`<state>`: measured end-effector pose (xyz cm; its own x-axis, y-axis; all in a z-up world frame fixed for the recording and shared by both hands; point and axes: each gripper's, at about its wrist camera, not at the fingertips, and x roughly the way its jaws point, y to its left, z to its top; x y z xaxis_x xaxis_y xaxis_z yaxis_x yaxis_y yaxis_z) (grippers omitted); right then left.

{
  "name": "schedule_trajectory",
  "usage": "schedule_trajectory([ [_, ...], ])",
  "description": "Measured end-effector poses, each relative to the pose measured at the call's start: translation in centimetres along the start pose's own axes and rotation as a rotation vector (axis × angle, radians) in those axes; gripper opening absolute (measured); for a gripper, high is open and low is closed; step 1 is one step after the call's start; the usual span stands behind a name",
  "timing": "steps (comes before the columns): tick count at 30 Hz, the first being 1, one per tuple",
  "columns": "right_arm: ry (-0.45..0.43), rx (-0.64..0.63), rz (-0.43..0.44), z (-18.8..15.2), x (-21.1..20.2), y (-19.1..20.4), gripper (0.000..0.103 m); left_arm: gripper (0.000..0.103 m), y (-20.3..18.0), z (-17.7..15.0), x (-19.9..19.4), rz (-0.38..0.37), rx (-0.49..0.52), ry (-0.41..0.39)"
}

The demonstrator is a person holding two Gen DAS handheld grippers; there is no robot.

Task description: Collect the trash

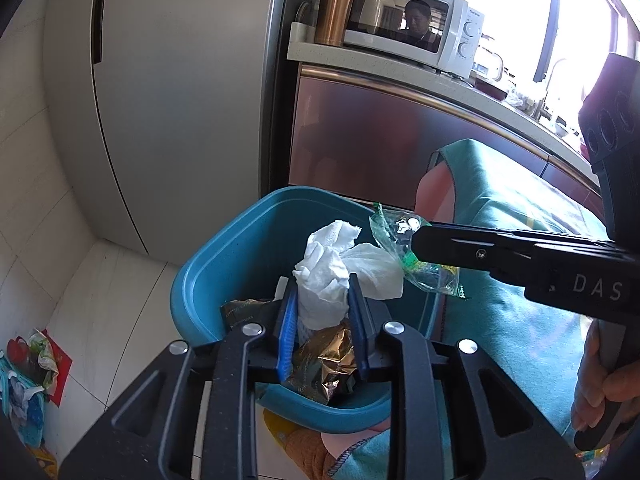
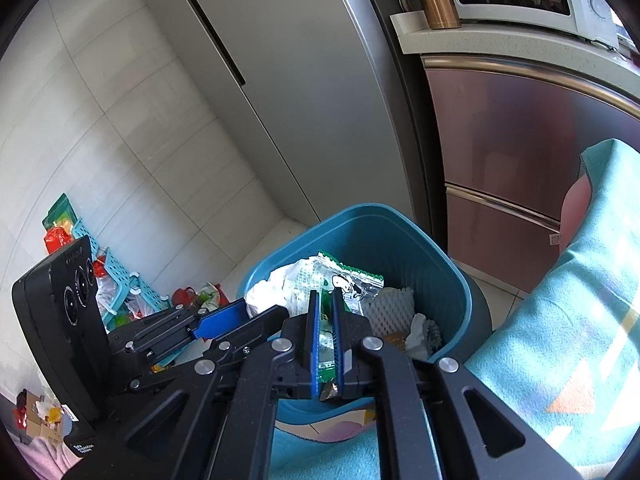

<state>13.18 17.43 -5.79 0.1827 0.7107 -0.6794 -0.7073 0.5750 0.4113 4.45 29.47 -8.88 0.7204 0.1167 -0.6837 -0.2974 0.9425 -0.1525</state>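
Observation:
My left gripper (image 1: 322,285) holds a crumpled white tissue (image 1: 332,264) between its blue pads, over the open blue bin (image 1: 200,280). My right gripper (image 2: 325,295) is shut on a clear wrapper with green print (image 2: 352,280), also above the bin (image 2: 460,284). In the left wrist view the right gripper (image 1: 418,240) reaches in from the right, with the wrapper (image 1: 394,236) hanging off its tip beside the tissue. The right wrist view shows the left gripper (image 2: 256,310) coming in from the left with the tissue (image 2: 264,296). A gold foil wrapper (image 1: 324,364) lies inside the bin.
A white foam net (image 2: 390,308) and other scraps lie in the bin. A grey fridge (image 1: 180,100) and a counter with a microwave (image 1: 404,28) stand behind it. A teal blanket (image 2: 560,300) lies to the right. Litter and a blue basket (image 2: 120,280) sit on the floor at left.

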Motion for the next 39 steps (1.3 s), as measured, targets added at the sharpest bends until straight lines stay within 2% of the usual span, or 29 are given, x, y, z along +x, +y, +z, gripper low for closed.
schedule_trajectory([
  [6,0.007,0.012,-0.010,-0.2,0.4,-0.3,0.010,0.026,0.3,-0.5,1.6,-0.020,-0.025,0.030],
  [8,0.005,0.017,-0.013,-0.3,0.3,-0.4,0.011,0.031,0.3,-0.7,2.0,-0.037,-0.023,0.040],
  [10,0.003,0.023,-0.018,-0.3,0.2,-0.6,0.015,0.036,0.2,-0.9,2.5,-0.028,-0.025,0.050],
  [12,-0.002,0.029,-0.026,-0.3,0.1,-0.7,0.025,0.037,0.3,-1.1,3.0,-0.031,-0.033,0.066],
  [18,-0.011,0.048,-0.019,-0.6,-0.4,-1.2,0.026,0.037,0.4,-1.5,2.9,-0.038,-0.035,0.067],
  [22,-0.036,0.036,-0.021,-1.2,-1.7,-1.1,0.026,0.041,0.2,-1.4,1.3,-0.049,-0.023,0.028],
  [25,-0.082,0.003,-0.041,-2.1,-3.7,-0.7,0.036,0.048,-0.3,-1.2,-0.7,-0.061,-0.007,-0.023],
  [29,-0.173,-0.039,-0.098,-3.8,-7.3,0.0,0.055,0.058,-1.4,-1.2,-3.6,-0.078,0.031,-0.100],
  [32,-0.242,-0.048,-0.149,-5.4,-10.1,0.2,0.064,0.077,-2.4,-1.5,-5.8,-0.091,0.061,-0.156],
  [35,-0.311,-0.050,-0.223,-7.0,-12.6,0.0,0.079,0.089,-3.8,-1.8,-7.8,-0.114,0.097,-0.209],
  [36,-0.329,-0.050,-0.245,-7.5,-13.3,-0.1,0.082,0.097,-4.4,-2.0,-8.4,-0.116,0.106,-0.231],
  [39,-0.390,-0.025,-0.315,-9.5,-15.7,-0.5,0.090,0.098,-6.0,-2.6,-10.2,-0.123,0.117,-0.291],
])
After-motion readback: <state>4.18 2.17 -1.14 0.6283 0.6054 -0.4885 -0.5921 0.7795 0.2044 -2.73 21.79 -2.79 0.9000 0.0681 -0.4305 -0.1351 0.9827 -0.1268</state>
